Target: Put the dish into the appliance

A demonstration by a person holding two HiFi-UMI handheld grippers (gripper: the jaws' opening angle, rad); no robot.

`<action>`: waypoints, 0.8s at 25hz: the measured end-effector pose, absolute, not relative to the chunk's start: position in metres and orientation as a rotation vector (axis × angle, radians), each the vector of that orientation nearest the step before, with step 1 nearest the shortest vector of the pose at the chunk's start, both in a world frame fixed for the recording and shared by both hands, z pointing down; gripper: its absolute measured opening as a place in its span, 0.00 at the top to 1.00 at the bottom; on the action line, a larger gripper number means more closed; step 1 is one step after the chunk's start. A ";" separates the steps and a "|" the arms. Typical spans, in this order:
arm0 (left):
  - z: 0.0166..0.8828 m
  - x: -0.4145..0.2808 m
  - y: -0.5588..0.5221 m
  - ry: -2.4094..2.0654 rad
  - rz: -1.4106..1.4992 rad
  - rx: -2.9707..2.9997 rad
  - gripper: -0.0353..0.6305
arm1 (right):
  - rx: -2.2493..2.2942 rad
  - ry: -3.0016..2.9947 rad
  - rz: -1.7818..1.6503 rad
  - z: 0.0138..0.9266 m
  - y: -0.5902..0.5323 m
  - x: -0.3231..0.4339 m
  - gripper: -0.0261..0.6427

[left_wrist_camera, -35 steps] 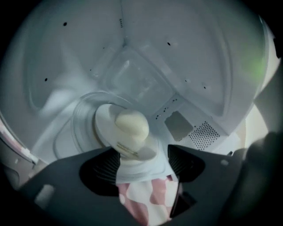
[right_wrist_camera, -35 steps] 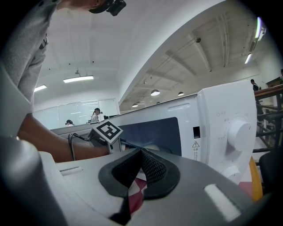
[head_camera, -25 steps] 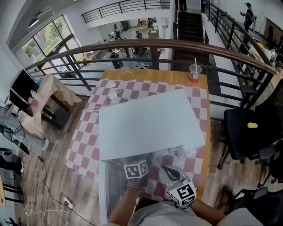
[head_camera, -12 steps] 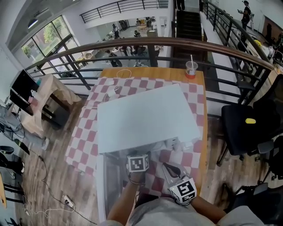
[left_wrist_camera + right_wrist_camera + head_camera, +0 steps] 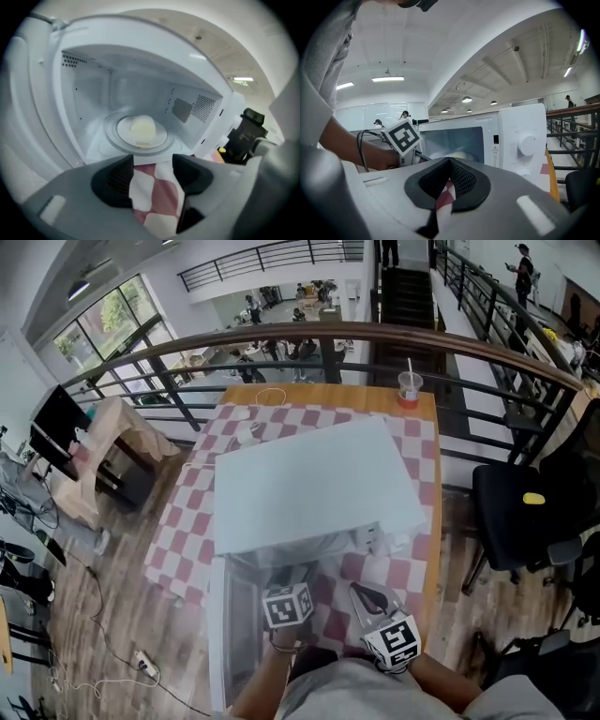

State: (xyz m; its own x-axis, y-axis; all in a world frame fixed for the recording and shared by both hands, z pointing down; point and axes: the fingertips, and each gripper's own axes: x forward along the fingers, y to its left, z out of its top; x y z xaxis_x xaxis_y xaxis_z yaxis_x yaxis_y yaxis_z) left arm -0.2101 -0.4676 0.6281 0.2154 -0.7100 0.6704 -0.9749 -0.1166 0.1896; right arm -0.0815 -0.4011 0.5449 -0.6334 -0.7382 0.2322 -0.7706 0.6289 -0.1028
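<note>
Plainly, the dish [image 5: 142, 132] already sits inside the microwave [image 5: 309, 488], flat on the glass turntable [image 5: 112, 140] at the middle of the cavity floor, with a pale rounded lump of food [image 5: 143, 125] on it. What is left, as I judge it, is to shut the door [image 5: 232, 643], so the relation that matters is where the door stands from each tool.

The door stands swung wide open off the microwave's left edge, reaching out from the front toward the person, its long side running away from the cavity. The left tool [image 5: 152, 161] is outside the microwave's mouth, just in front of it and pointing down into the opening; it is released, its jaws apart and just now drawing closer, with nothing between them but the checked cloth of the table [image 5: 417, 442] below. It lies just beside the door's inner face, clearly the nearer of the two.

The right tool [image 5: 450, 161] hangs in front of the microwave's right side, facing the dial panel, its jaws clenched together on nothing. To reach the door it would have to cross the whole open front, so a push from outside the door by the left hand looks the natural choice.
</note>
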 end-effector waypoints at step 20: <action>0.501 -0.158 -0.284 -1.498 0.076 2.380 0.93 | 1.240 -2.713 0.191 0.512 -0.300 -0.092 0.96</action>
